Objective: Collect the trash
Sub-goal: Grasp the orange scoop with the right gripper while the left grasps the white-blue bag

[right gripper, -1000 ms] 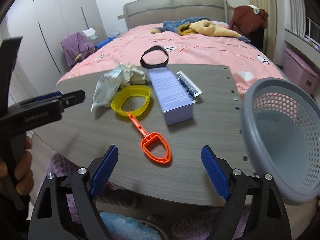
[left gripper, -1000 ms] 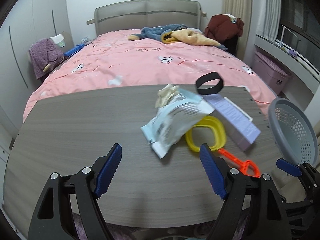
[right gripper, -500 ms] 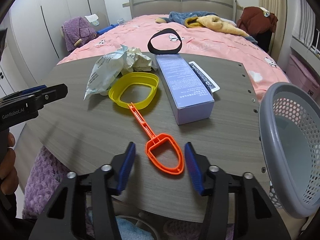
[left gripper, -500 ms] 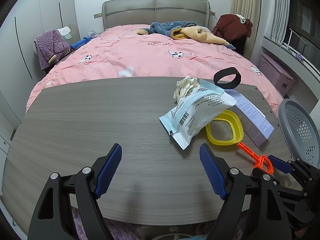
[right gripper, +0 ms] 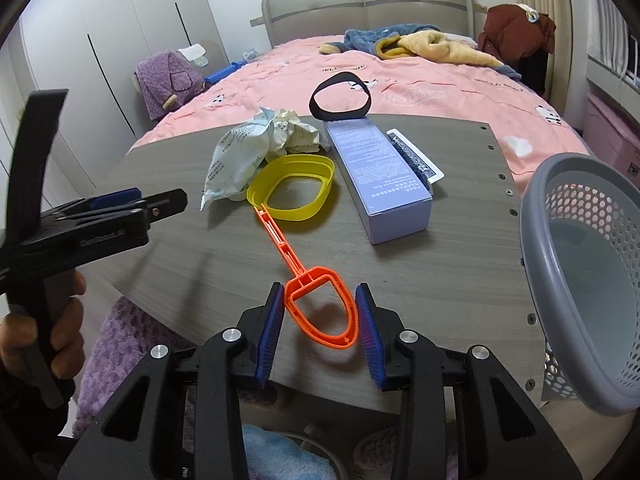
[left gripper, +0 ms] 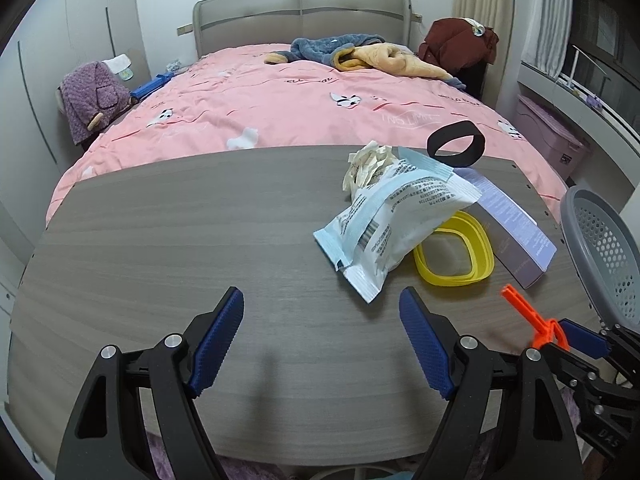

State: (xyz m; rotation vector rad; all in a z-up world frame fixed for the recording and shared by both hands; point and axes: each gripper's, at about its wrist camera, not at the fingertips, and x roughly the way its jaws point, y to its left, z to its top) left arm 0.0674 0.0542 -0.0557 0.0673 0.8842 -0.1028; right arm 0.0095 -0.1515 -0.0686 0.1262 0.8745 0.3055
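An orange plastic piece [right gripper: 282,246] with a long stem and a loop end lies at the near edge of the grey wooden table [right gripper: 460,264]. My right gripper [right gripper: 319,320] is shut on the loop, one blue pad against each side. The orange piece [left gripper: 528,312] also shows low right in the left wrist view. My left gripper [left gripper: 322,340] hangs open over bare table with nothing between its fingers. Beyond it lie a white and blue packet [left gripper: 396,224] and a crumpled paper [left gripper: 368,164]. A grey mesh basket [right gripper: 536,240] stands at the right.
A yellow plastic ring [right gripper: 288,210], a purple box [right gripper: 380,176], a blue-patterned card [right gripper: 416,160] and a black band [right gripper: 340,80] sit mid-table. A pink bed [left gripper: 300,112] lies behind the table. A person's hand [right gripper: 60,328] holds the left gripper's handle.
My right gripper's jaws went from wide apart to closed on the orange piece's loop. The left gripper stayed open, its view shifting slightly so the packet sits further right.
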